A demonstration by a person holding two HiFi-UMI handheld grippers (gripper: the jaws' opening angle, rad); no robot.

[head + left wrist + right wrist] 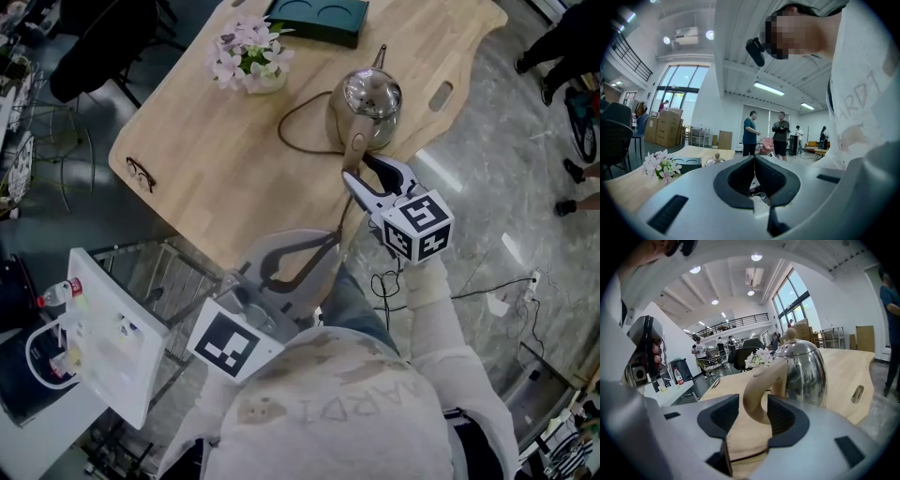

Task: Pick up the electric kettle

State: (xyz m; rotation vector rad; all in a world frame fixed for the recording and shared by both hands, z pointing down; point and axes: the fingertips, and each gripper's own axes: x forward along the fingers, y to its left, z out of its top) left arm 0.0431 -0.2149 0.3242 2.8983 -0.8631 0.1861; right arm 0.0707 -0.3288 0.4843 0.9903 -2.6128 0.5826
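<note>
The right gripper (pixel 361 170) has its jaws spread apart around the kettle's wooden handle (pixel 759 385) without clamping it. The steel kettle (pixel 367 98) stands on a wooden table (pixel 216 159). The left gripper (pixel 328 242) is pressed closed and empty.

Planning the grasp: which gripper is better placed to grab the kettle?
Right. The right gripper, jaws open, straddles the handle of the electric kettle; the left gripper is shut, held farther back.

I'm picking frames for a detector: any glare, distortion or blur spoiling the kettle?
Head view: even light, kettle sharp, bright reflections on its steel top. Right gripper view: fisheye bend, dark corners, room mirrored in the kettle's body, wooden handle clear between the right tongs. Left gripper view: bright windows behind, kettle small and low.
</note>
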